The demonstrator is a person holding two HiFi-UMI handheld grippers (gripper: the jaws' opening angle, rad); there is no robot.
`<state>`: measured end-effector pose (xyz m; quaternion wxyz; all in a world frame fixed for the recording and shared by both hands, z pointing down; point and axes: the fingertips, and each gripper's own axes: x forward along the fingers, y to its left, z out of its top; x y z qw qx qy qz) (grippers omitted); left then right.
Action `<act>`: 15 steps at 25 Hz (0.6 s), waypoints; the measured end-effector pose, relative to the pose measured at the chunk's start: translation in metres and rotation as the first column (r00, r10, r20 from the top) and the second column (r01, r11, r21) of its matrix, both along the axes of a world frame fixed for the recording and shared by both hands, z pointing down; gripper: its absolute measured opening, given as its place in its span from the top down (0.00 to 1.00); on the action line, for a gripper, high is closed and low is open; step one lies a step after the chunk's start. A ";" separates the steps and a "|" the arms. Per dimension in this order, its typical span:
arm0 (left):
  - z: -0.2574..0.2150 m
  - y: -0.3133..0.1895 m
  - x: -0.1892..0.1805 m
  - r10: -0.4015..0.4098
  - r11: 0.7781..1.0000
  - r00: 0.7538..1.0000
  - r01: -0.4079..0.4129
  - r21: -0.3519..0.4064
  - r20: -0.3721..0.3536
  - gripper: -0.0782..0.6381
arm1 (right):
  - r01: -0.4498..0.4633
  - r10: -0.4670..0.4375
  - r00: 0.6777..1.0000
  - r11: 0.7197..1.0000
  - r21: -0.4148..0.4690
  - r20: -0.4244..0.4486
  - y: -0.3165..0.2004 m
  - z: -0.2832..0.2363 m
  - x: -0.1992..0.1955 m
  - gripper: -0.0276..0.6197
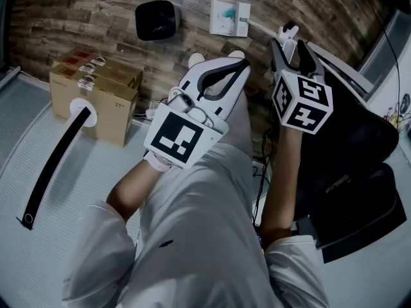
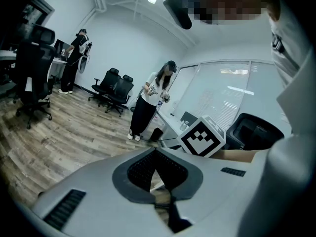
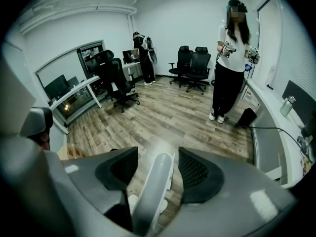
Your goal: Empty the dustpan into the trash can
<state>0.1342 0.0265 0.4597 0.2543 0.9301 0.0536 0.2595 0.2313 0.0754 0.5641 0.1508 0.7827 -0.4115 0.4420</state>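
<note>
A black trash can (image 1: 156, 19) stands on the wood floor at the top of the head view. To its right lies a white dustpan (image 1: 228, 17) with something teal in it. Its pale handle (image 1: 260, 24) rises toward my right gripper (image 1: 290, 47). In the right gripper view the handle (image 3: 154, 191) runs between the jaws of my right gripper (image 3: 155, 169). These stand open, with floor showing on both sides of the handle. My left gripper (image 1: 241, 61) hangs left of the handle above my feet. Its jaws are shut on nothing, tips meeting in the left gripper view (image 2: 157, 153).
Cardboard boxes (image 1: 96, 95) sit at the left beside a white surface with a long black strap (image 1: 54, 165). A black office chair (image 1: 347, 165) is close on my right. Other people (image 3: 229, 58) stand farther off, with office chairs (image 3: 192, 63) and desks along the walls.
</note>
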 end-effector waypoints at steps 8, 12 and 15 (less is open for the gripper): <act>0.013 -0.005 0.008 -0.011 1.000 1.000 0.011 -0.017 0.021 0.88 | -0.023 0.032 0.994 0.995 -0.096 0.102 0.010 0.018 0.011 0.54; 0.020 -0.006 0.011 -0.013 1.000 0.999 0.014 -0.026 0.035 0.88 | -0.025 0.045 0.989 0.989 -0.145 0.141 0.011 0.029 0.010 0.55; 0.021 -0.008 0.013 -0.011 0.999 0.999 0.013 -0.031 0.041 0.88 | -0.028 0.058 0.984 0.984 -0.176 0.169 0.010 0.041 0.006 0.55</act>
